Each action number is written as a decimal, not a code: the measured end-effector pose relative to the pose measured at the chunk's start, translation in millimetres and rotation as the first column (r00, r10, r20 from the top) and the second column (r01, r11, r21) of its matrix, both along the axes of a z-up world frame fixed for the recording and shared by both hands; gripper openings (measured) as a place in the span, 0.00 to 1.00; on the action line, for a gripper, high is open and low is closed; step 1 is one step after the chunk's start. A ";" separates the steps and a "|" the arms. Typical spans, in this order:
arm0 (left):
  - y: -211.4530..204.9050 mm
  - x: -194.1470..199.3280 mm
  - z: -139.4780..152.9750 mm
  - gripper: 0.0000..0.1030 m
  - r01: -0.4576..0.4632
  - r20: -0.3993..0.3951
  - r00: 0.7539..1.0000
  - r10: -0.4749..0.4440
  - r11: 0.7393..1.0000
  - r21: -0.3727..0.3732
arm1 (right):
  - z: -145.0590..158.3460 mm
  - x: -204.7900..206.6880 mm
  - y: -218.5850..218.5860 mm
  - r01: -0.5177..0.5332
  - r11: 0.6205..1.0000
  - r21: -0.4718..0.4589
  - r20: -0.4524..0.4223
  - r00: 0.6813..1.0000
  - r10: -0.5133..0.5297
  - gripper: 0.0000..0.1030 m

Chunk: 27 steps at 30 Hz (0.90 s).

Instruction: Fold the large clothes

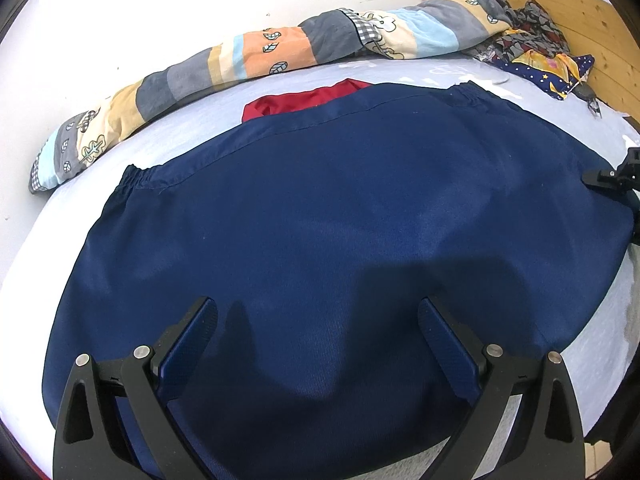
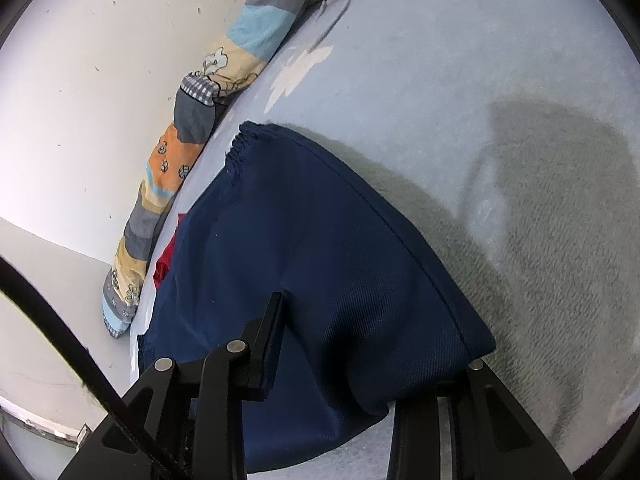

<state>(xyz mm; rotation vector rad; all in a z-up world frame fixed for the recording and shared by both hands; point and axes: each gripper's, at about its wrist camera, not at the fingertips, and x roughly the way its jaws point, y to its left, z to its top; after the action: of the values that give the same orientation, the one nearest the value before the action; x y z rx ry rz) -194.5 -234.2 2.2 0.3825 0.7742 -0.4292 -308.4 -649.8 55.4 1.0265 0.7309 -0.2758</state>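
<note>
The navy garment (image 1: 340,208) lay flat on the bed (image 1: 168,132), soft, limp twill. The left claw (image 1: 318,344) hovered wide open; the right claw (image 2: 372,344) pinched its near-right corner, the best hold.

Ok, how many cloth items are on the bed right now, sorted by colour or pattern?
navy garment: 1
red garment: 1
striped quilt: 1
floral cloth: 1
starry cloth: 1
Total: 5
</note>
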 end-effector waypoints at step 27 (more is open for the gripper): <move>-1.3 -1.6 -0.7 0.97 0.007 0.021 1.000 -0.007 1.000 0.022 | 56.1 -1.9 20.6 -0.101 0.986 0.132 0.321 0.946 0.054 0.12</move>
<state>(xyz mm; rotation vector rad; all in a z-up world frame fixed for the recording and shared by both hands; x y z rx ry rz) -196.1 -235.5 1.5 0.4096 0.7575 -0.4227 -310.3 -629.2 111.5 1.1465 0.5025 0.0142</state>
